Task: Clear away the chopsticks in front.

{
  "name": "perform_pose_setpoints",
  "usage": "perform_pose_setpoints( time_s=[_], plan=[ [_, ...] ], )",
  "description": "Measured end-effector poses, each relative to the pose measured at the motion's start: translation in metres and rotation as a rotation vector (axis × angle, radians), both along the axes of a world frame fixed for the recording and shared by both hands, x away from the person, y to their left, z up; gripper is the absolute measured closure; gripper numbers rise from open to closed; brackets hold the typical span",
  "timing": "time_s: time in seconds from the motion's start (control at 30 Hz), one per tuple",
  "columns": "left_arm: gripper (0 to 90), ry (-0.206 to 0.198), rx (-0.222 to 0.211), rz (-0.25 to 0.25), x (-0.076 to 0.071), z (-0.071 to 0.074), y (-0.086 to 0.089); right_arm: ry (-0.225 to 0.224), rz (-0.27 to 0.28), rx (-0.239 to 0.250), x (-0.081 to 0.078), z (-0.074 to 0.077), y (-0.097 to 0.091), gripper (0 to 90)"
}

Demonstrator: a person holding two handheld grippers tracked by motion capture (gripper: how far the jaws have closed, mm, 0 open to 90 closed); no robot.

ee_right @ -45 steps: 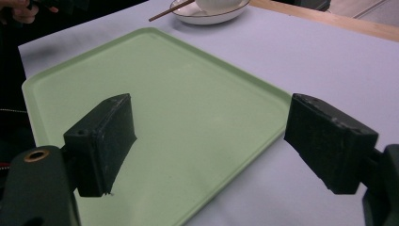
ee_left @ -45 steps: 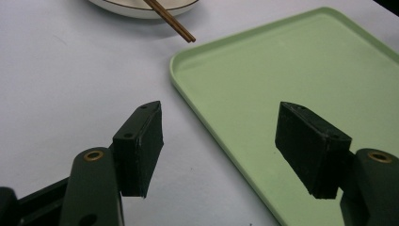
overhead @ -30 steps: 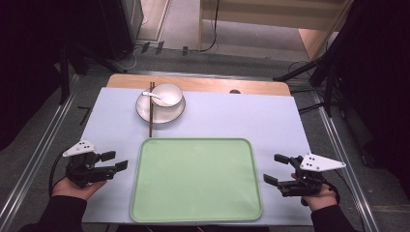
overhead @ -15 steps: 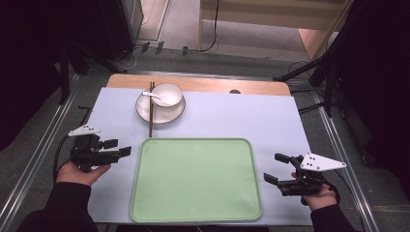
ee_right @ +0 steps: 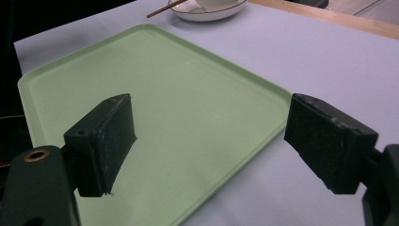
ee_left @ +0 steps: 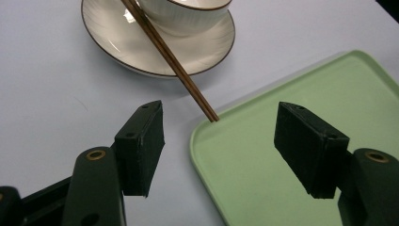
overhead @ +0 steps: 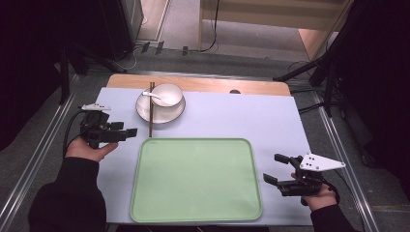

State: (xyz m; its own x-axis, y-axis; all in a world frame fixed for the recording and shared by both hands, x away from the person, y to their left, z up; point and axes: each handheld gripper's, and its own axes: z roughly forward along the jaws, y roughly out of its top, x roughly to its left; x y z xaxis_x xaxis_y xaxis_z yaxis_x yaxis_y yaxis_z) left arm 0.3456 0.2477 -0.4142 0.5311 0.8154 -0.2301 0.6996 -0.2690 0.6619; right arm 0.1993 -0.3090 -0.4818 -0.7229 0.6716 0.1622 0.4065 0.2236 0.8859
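Note:
A pale green tray lies at the table's near middle. Behind its far left corner stands a white plate bearing a white bowl with a white spoon in it. Brown chopsticks rest across the plate's left side, tips by the tray corner. My left gripper hovers left of the tray's far corner, open and empty, pointing right toward the chopstick tips. At the tray's near right edge my right gripper is open, nothing between its fingers.
A lilac mat covers the table, with a wooden strip along the far edge. Metal rails run down both sides. Dark stands and cables lie on the floor beyond the table.
My left gripper has risen and moved away from me along the tray's left side, toward the plate and chopsticks. The right gripper has stayed put.

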Motion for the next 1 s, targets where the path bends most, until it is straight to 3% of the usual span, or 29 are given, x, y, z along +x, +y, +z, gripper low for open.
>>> perform_pose_setpoints(
  time_s=[0.23, 0.4, 0.53, 0.67, 0.77, 0.83, 0.93, 1.0],
  plan=[
    [37.3, 0.020, 0.024, 0.016, 0.026, -0.002, -0.006, 0.001, -0.004, 0.001, 0.000, 0.000, 0.000, 16.8],
    [40.0, 0.012, 0.032, 0.039, 0.041, -0.004, -0.009, 0.008, -0.001, -0.002, 0.000, 0.000, 0.001, 16.8],
    [46.3, 0.052, 0.042, 0.094, 0.062, -0.017, -0.016, 0.008, 0.003, -0.009, -0.001, 0.000, 0.002, 16.9],
    [52.2, 0.060, 0.066, 0.111, 0.076, -0.029, -0.027, -0.001, 0.011, -0.008, -0.003, 0.002, 0.005, 16.9],
    [54.3, 0.060, 0.126, 0.143, 0.084, -0.035, -0.037, 0.002, 0.009, -0.013, -0.004, 0.001, 0.005, 16.9],
    [57.5, 0.059, 0.140, 0.152, 0.091, -0.038, -0.040, 0.001, 0.003, -0.015, -0.004, 0.001, 0.003, 16.9],
    [59.4, 0.067, 0.117, 0.171, 0.099, -0.039, -0.043, 0.002, -0.003, -0.012, -0.005, 0.001, 0.002, 16.9],
    [60.3, 0.071, 0.131, 0.176, 0.103, -0.041, -0.047, 0.002, -0.003, -0.014, -0.005, 0.001, 0.002, 16.9]
  ],
)
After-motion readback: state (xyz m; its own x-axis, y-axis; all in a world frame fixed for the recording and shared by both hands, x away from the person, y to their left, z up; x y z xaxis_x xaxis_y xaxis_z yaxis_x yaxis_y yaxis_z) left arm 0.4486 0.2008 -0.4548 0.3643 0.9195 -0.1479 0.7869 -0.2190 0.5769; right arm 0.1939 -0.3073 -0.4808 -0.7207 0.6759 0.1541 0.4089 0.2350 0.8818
